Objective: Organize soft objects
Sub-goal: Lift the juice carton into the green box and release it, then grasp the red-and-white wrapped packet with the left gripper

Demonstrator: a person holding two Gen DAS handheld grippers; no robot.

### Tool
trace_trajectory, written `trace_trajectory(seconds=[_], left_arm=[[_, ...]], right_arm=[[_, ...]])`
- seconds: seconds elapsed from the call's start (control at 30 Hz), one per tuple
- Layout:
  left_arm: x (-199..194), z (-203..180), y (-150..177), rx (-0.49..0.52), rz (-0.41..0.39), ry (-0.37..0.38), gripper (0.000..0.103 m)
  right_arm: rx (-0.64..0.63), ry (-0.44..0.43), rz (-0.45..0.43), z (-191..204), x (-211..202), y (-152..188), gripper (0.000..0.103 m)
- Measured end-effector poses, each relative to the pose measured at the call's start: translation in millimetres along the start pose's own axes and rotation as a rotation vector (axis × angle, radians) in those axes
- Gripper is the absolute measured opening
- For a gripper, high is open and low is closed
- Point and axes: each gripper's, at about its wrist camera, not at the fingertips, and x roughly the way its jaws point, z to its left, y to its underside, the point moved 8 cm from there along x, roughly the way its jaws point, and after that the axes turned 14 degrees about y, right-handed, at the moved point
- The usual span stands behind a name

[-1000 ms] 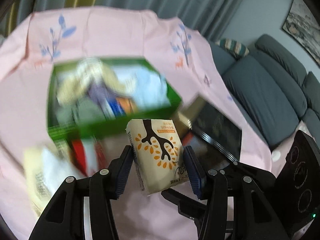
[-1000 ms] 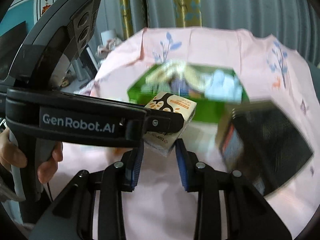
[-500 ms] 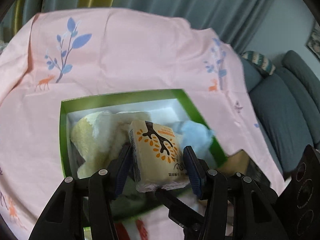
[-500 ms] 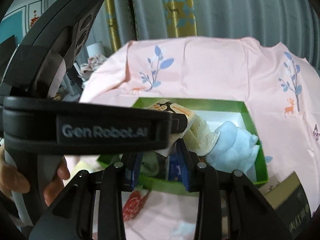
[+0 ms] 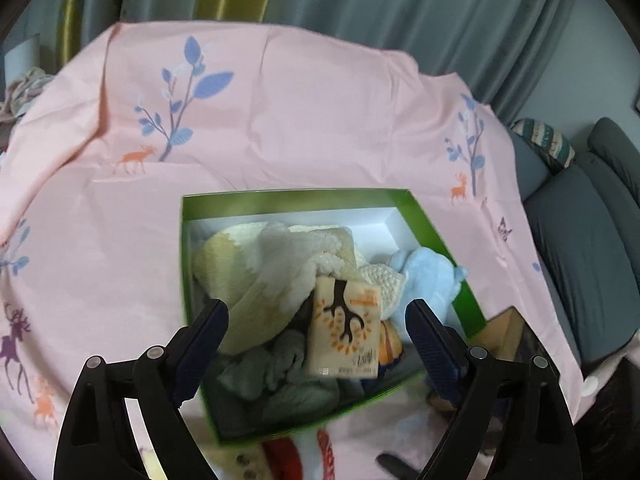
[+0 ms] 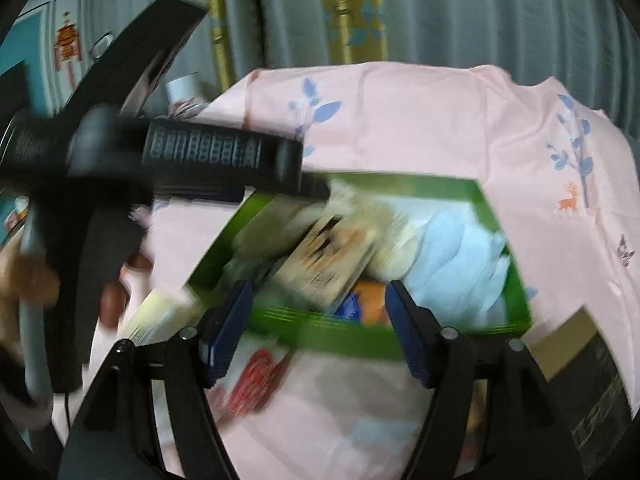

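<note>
A green box (image 5: 296, 200) sits on the pink cloth and holds a cream fleece (image 5: 276, 264), a light blue plush (image 5: 424, 276), grey knits (image 5: 280, 376) and a tissue pack (image 5: 344, 328) with a tree print lying on top. My left gripper (image 5: 316, 344) is open above the box's near end, its jaws wide on either side of the pack. My right gripper (image 6: 316, 324) is open and empty at the box's near wall (image 6: 332, 328). The pack (image 6: 328, 264) shows blurred in the right wrist view, under the left gripper's body (image 6: 180, 160).
A red and white packet (image 6: 252, 380) and pale packs (image 6: 156, 316) lie on the cloth in front of the box. A dark box (image 6: 592, 392) lies at the right. A grey sofa (image 5: 580, 240) stands to the right, curtains behind.
My left gripper carried the tissue pack over the box, opened and let it go; the pack now lies in the box. My right gripper has opened wider.
</note>
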Motion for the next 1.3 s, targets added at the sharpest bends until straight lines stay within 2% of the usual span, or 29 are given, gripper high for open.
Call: trace_trajectory(seconds=[0.1,0.23,0.43,0.5,0.6,0.73,0.93,1.1,1.2,1.27,1.3], left_arm=[[-22,-2,14,0.014,-0.021,0.008,0.091],[-50,-1,36,0.02,-0.057,0.024,0.091],[-68,1,61,0.043,-0.055,0.006,0.091],[-70,2,68,0.047,-0.047,-0.002,0.091],[-71,1,78,0.059,-0.032,-0.02,0.091],[-66,-9,99,0.065,0.012,0.016,0.091],[-44,-55,134,0.093,0.114,0.139,0.091],[-20,-90,173,0.105,0.201,0.218,0.091],[-3,-94,194,0.072,0.249,0.215,0.091],[2,-95,202,0.076,0.258,0.194,0.091],[3,-95,206,0.083,0.259,0.186,0.091]], right_arm=[[-0.01,-0.072,0.046,17,-5,23,0.068],[0.02,-0.07,0.132,27,12,46,0.067],[0.105,-0.146,0.226,48,46,53,0.058],[0.093,-0.118,0.264,53,56,59,0.034],[0.106,-0.125,0.237,51,46,61,0.028],[0.083,-0.098,0.187,31,1,66,0.028],[0.11,-0.082,0.213,-11,-53,101,0.03],[0.088,-0.054,0.23,-20,-71,135,0.035],[0.086,-0.039,0.251,-25,-72,157,0.047],[0.107,-0.063,0.234,-27,-79,163,0.061],[0.112,-0.064,0.22,-29,-84,165,0.065]])
